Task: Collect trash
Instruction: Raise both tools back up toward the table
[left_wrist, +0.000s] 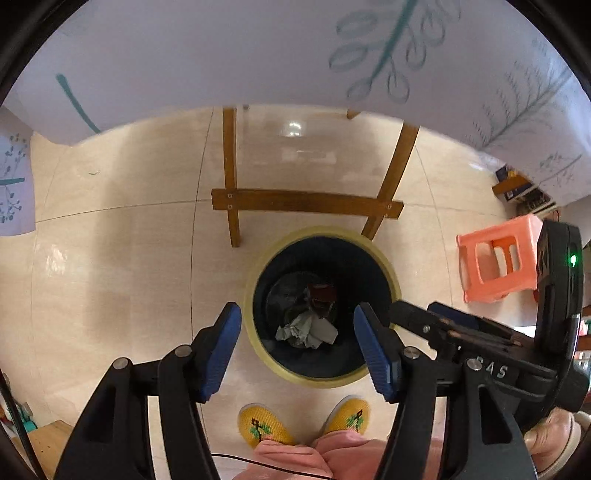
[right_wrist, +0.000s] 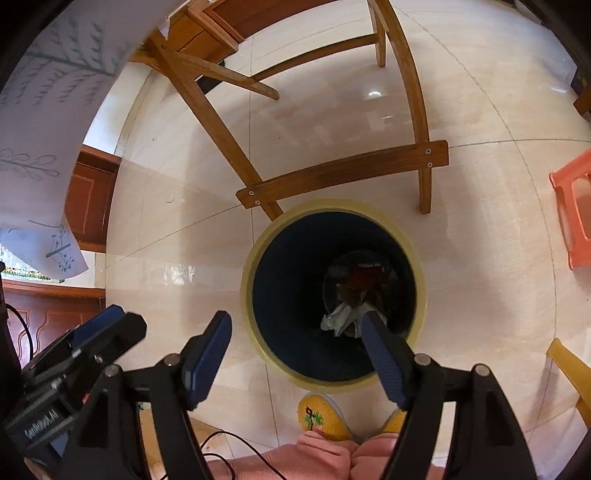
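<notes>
A round trash bin (left_wrist: 388, 273) with a pale yellow rim and dark inside stands on the tiled floor; it also shows in the right wrist view (right_wrist: 251, 266). Crumpled paper (left_wrist: 306, 330) and a dark reddish wrapper (left_wrist: 322, 293) lie at its bottom; the paper (right_wrist: 341, 318) and wrapper (right_wrist: 365, 277) show in the right wrist view too. My left gripper (left_wrist: 297, 352) is open and empty, held above the bin mouth. My right gripper (right_wrist: 295, 356) is open and empty above the bin. The right gripper (left_wrist: 454, 325) also appears at the right of the left wrist view.
A wooden chair frame (left_wrist: 306, 203) stands just behind the bin, under a table with a leaf-print cloth (left_wrist: 258, 51). An orange plastic stool (left_wrist: 498, 262) is at the right. The person's yellow slippers (left_wrist: 264, 424) stand just in front of the bin.
</notes>
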